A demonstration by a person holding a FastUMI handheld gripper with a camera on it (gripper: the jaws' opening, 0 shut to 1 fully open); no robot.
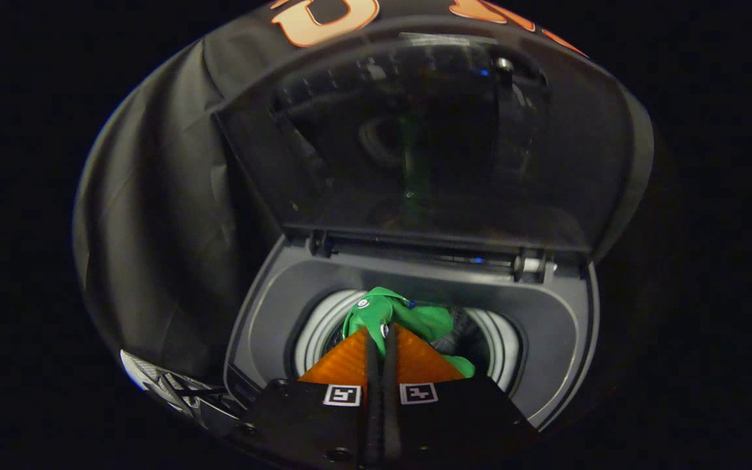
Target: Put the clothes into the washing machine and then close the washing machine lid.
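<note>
item one, lower centre of the frame: your gripper (pixel 380 331), its two fingers drawn close together and clenched on a fold of the green garment (pixel 408 320), which is pinched between the tips. each finger carries a small square marker near its base.

item two, just past the fingertips: the green garment itself, bunched, hanging from your grasp over the round mouth of the drum (pixel 503 356). part of it spills to the right of the fingers, and a small white button or eye shows on its upper left edge. something dark and grey lies in the drum beside it; you cannot tell what.

item three, around the drum: the washing machine (pixel 284 307), its grey top surround framing the opening.

item four, middle to upper frame: the washing machine lid (pixel 415 143), raised upright on hinges at the rear of the opening, its dark glossy panel facing you.

item five, left and behind: the black cloth wall (pixel 154 215).
</note>
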